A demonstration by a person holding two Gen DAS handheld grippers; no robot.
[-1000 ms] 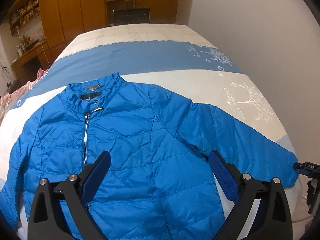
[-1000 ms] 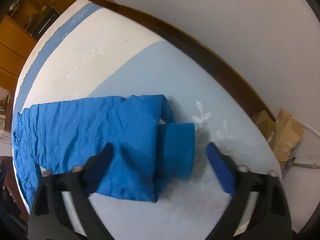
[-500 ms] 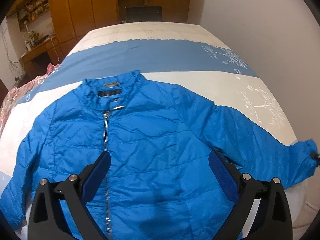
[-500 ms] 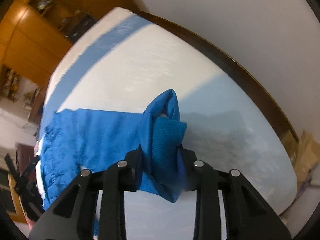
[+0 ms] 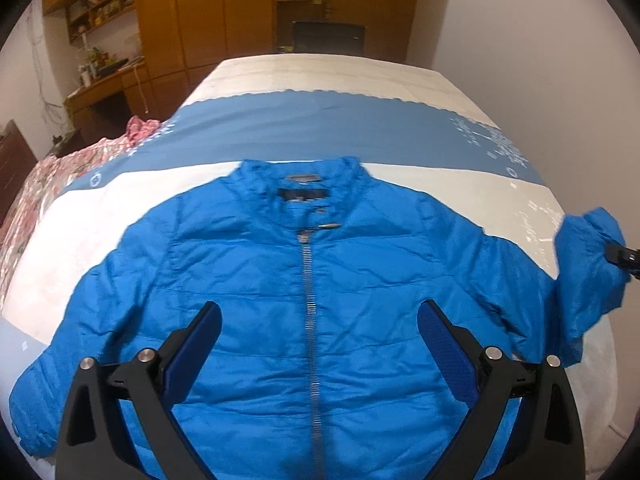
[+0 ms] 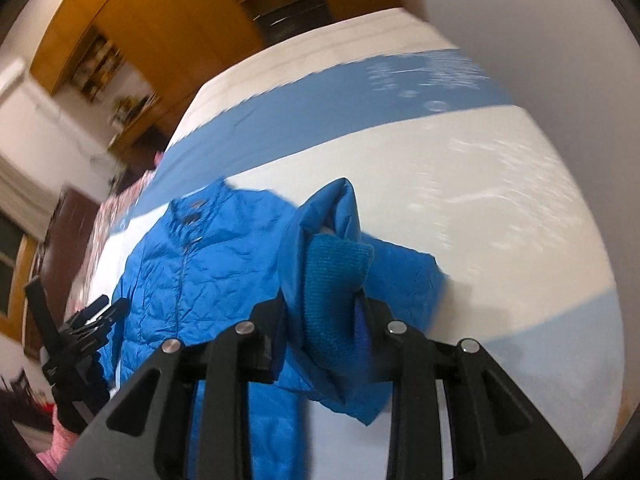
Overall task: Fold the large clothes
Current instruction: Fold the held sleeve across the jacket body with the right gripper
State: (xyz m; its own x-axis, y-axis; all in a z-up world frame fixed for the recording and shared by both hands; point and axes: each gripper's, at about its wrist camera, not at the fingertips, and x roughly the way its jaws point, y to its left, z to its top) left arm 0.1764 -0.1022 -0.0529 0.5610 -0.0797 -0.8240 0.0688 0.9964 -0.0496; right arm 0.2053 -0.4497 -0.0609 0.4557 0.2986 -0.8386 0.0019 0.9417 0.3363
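A bright blue puffer jacket [image 5: 312, 288] lies front up on the bed, zipped, collar toward the far end; it also shows in the right wrist view [image 6: 192, 272]. My left gripper [image 5: 318, 344] is open and empty, hovering over the jacket's lower chest. My right gripper [image 6: 324, 320] is shut on the jacket's right sleeve cuff [image 6: 332, 276] and holds it lifted off the bed. In the left wrist view the raised sleeve end [image 5: 588, 264] hangs at the right edge, with the right gripper's tip [image 5: 624, 258] beside it.
The bed cover [image 5: 312, 132] has cream and blue bands. A white wall [image 5: 540, 60] runs along the bed's right side. Pink floral fabric [image 5: 36, 184] lies at the bed's left edge. Wooden cupboards [image 5: 208, 12] and a desk stand beyond the bed.
My right gripper closed on the sleeve cuff and lifted it up and inward toward the jacket body. My left gripper moved to the left, now centred over the zip, still open.
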